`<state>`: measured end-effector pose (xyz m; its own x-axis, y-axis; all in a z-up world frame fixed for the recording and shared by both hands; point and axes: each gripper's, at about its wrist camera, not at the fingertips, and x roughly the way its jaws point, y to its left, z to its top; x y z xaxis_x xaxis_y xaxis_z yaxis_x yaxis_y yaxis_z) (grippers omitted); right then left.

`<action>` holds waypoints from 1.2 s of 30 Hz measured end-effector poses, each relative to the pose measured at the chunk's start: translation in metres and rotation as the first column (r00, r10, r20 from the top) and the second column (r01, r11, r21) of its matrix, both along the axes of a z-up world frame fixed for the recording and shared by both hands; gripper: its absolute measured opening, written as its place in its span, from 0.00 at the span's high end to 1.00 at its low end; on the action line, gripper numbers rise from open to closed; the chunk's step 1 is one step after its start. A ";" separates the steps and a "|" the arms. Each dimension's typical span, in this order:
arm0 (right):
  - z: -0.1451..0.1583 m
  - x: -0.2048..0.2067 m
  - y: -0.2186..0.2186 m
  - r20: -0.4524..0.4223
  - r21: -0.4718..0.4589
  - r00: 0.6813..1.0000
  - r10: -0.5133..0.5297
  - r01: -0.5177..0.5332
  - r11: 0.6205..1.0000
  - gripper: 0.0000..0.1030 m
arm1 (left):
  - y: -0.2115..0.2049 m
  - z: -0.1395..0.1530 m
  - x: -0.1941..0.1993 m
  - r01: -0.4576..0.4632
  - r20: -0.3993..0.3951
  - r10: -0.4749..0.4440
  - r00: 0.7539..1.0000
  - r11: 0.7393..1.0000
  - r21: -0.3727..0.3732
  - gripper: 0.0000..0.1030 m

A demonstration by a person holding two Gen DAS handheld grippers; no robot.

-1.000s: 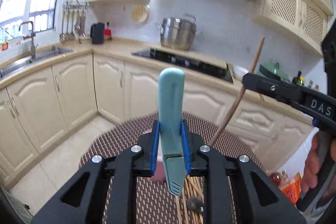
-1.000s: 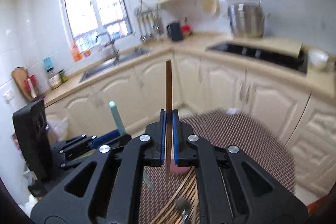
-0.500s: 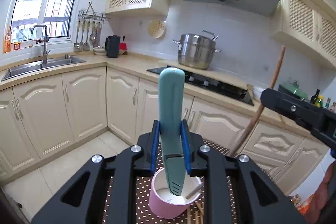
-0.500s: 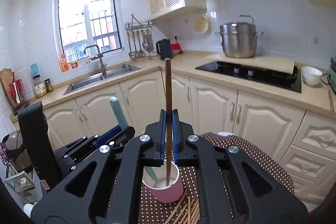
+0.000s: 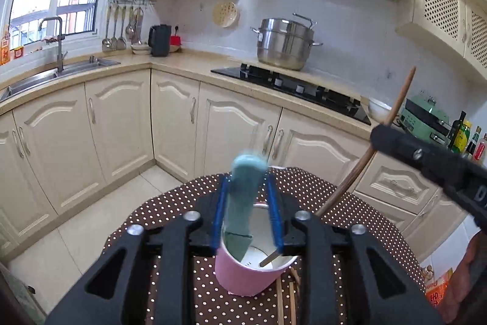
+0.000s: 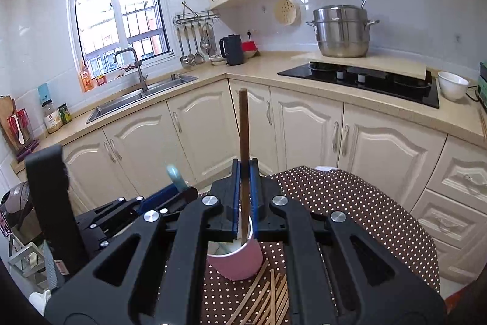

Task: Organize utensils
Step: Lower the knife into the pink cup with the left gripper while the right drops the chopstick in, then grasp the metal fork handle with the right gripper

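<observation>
both grippers are hanging over the pink cup (image 5: 243, 273) on the dotted table (image 5: 170, 209).

you are working above the brown, white-dotted table, which is carrying the pink cup near its front edge and a scatter of loose chopsticks (image 6: 268, 291) just beside the cup's base. your left gripper (image 5: 247, 215) is sitting with its fingers spread, and the teal-handled utensil (image 5: 245, 194) is standing between the blue pads (blurred, so you cannot tell whether it is touching either one), its lower end reaching down inside the cup. your right gripper (image 6: 244, 197) is pinching a single brown chopstick (image 6: 243, 142) upright, fingers pressed against it, and the chopstick's lower tip is dipping into the cup's white interior, beside the teal utensil.
</observation>
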<state>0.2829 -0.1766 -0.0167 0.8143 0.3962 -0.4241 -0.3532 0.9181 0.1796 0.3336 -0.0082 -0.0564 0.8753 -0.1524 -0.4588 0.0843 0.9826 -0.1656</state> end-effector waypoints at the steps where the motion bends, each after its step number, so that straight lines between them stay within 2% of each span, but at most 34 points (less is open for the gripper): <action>1: -0.001 -0.001 0.001 -0.001 -0.002 1.000 -0.002 0.002 1.000 0.94 | 0.001 0.002 -0.002 -0.003 0.006 0.003 1.000 1.000 -0.001 0.59; 7: -0.006 -0.002 0.000 -0.024 0.013 1.000 -0.008 0.008 1.000 0.93 | 0.006 0.010 -0.018 -0.006 0.030 0.006 1.000 1.000 -0.006 0.44; 12: -0.009 -0.004 0.000 -0.043 0.019 0.999 -0.020 0.021 1.000 0.92 | 0.010 0.015 -0.030 -0.012 0.033 0.012 0.999 1.000 -0.009 0.39; 13: -0.009 -0.006 0.000 -0.046 0.020 0.999 -0.022 0.023 1.000 0.87 | 0.011 0.016 -0.032 -0.012 0.031 0.012 0.999 1.000 -0.013 0.39; 14: -0.009 -0.007 0.000 -0.047 0.023 0.999 -0.026 0.027 0.999 0.71 | 0.012 0.016 -0.035 -0.010 0.031 0.011 0.999 1.000 -0.017 0.38; 16: -0.008 -0.012 -0.002 -0.035 0.028 0.998 -0.054 0.055 0.998 0.53 | 0.016 0.018 -0.041 -0.021 0.037 0.022 0.999 0.999 -0.026 0.37; 23: -0.005 -0.030 -0.009 -0.039 0.030 0.997 -0.061 0.062 0.998 0.47 | 0.021 0.024 -0.063 -0.016 0.039 0.017 0.999 0.999 -0.029 0.34; 28: -0.013 -0.050 -0.019 -0.059 -0.004 0.996 -0.070 0.070 0.998 0.47 | 0.023 0.020 -0.082 -0.015 0.026 0.016 1.000 1.000 -0.012 0.33; 36: -0.068 -0.082 -0.036 -0.225 -0.143 0.973 -0.046 0.014 0.990 0.47 | 0.025 -0.009 -0.111 0.005 -0.075 -0.004 0.997 1.000 0.004 0.32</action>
<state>0.2011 -0.2125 -0.0844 0.7006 0.2968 -0.6489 -0.2896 0.9494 0.1215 0.2224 0.0173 -0.0656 0.8377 -0.1541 -0.5239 0.0762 0.9830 -0.1673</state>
